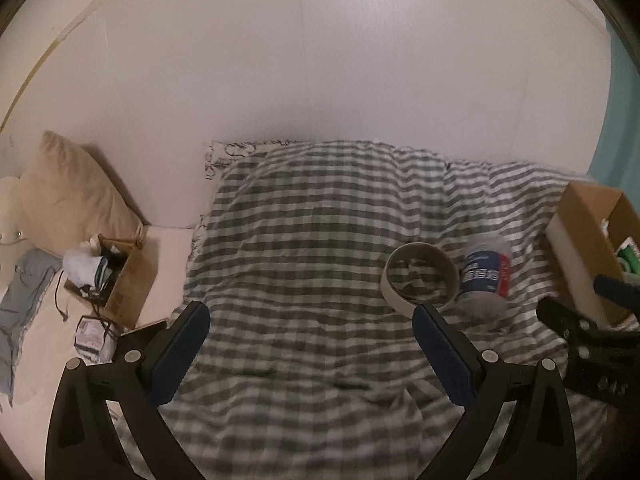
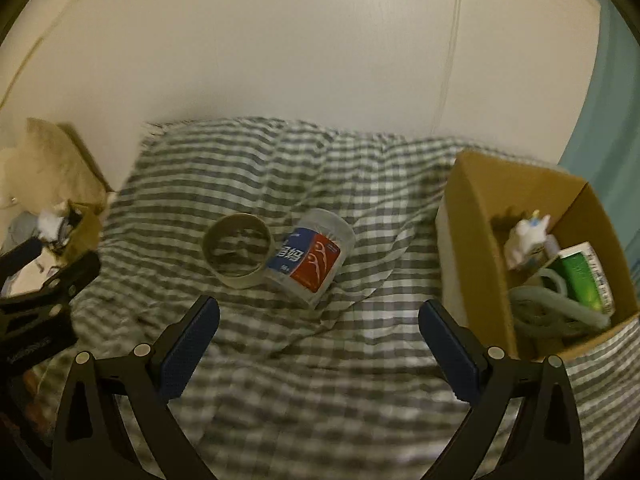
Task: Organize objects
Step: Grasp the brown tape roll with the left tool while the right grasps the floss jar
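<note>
Both my grippers, left (image 1: 312, 344) and right (image 2: 318, 340), gape empty above the checked blanket; tape roll (image 2: 237, 255) and clear tub (image 2: 310, 258) lie mid-bed unsorted, right box (image 2: 472, 216) partly filled.

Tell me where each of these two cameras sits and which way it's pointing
Left wrist view: on the left gripper, looking down along its open fingers at the checked blanket; the right gripper shows at the right edge.
Right wrist view: on the right gripper, fingers open, facing the same blanket with the cardboard box on its right; the left gripper shows at the left edge.
Shared: tape roll, plastic jar, box, wall.
</note>
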### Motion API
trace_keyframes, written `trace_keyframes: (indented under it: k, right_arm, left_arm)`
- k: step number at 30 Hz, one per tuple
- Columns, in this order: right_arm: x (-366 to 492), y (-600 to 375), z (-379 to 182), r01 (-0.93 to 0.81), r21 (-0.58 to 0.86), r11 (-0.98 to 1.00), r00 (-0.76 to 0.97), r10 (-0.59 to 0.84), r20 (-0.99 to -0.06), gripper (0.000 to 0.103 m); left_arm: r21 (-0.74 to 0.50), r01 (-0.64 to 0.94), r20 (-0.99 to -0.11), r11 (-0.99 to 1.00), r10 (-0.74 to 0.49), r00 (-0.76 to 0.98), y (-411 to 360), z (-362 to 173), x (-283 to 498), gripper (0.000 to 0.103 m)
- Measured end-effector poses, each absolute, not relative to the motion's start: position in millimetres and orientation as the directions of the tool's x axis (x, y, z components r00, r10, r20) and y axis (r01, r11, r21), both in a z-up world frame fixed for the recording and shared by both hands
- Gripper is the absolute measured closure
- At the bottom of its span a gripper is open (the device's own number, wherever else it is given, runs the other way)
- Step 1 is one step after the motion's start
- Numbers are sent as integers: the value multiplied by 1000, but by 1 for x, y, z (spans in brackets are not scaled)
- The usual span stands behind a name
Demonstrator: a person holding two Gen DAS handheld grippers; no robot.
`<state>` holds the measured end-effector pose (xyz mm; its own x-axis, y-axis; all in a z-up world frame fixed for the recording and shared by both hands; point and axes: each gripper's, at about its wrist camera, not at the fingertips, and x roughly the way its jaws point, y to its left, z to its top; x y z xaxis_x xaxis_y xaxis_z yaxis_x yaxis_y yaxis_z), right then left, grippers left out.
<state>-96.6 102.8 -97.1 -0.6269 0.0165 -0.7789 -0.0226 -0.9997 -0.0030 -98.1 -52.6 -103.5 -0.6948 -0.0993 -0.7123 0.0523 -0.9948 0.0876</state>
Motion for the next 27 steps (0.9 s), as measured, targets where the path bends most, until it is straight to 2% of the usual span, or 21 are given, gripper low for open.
trace_keyframes:
  k: [7, 12, 16, 20, 23, 27]
  right_arm:
    - [-165, 96, -125, -85, 3, -996, -596, 48, -802, 3]
    - [-190, 100, -161, -109, 5, -994, -552, 56, -832, 16]
    - [-194, 107, -181, -91, 72, -993, -543, -11, -839, 16]
    - [-198, 97, -191, -66, 33, -997, -522, 6, -853, 16]
    - [-205, 95, -209, -46, 37, -998, -468, -11, -884, 29]
    - [-194, 103, -200, -64, 61, -996, -499, -20, -866, 35]
  left_arm:
    - [90, 43, -731, -995, -96, -676, -40, -129, -148, 0]
    - [58, 41, -789, -997, -71, -610, -46, -163, -162, 0]
    - [27, 44, -815, -999, -48, -578, -51, -177, -163, 0]
    - [35, 35, -817, -999, -49, -575, -49, -180, -160, 0]
    - [33, 40, -816, -999, -50, -577, -50, -180, -158, 0]
    - [30, 35, -815, -999, -44, -578, -49, -179, -156, 0]
